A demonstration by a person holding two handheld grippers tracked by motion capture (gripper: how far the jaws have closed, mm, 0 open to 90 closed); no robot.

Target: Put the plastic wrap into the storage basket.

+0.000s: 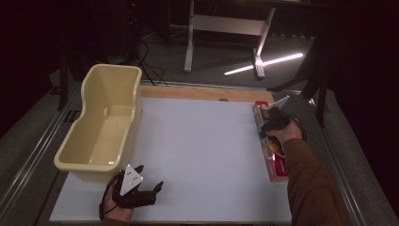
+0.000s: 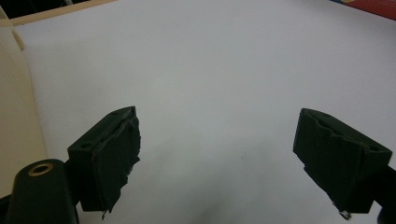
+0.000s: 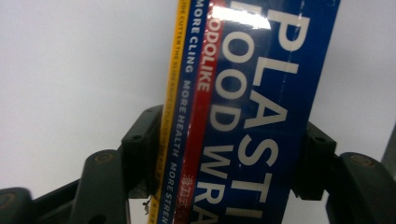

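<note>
— While the right gripper [image 1: 267,128] sits over the far right of the white table [image 1: 202,155], what has it got between its jaws?

— A long box of plastic food wrap [image 3: 243,116]. In the right gripper view the two black jaws stand on either side of the blue, red and yellow carton, pressed against its long sides, so it is clamped across its width. From above, the box [image 1: 275,165] lies flat along the table's right edge, running near to far.

— And the left gripper [image 1: 149,186]?

— Near left corner, low over bare table. In the left gripper view its jaws are spread wide with nothing between them but white surface.

— Anything beside it?

— A cream plastic tub [image 1: 101,125] stands just to the far side of that hand, along the table's left edge; its wall [image 2: 14,116] shows at the left of the left gripper view.
</note>
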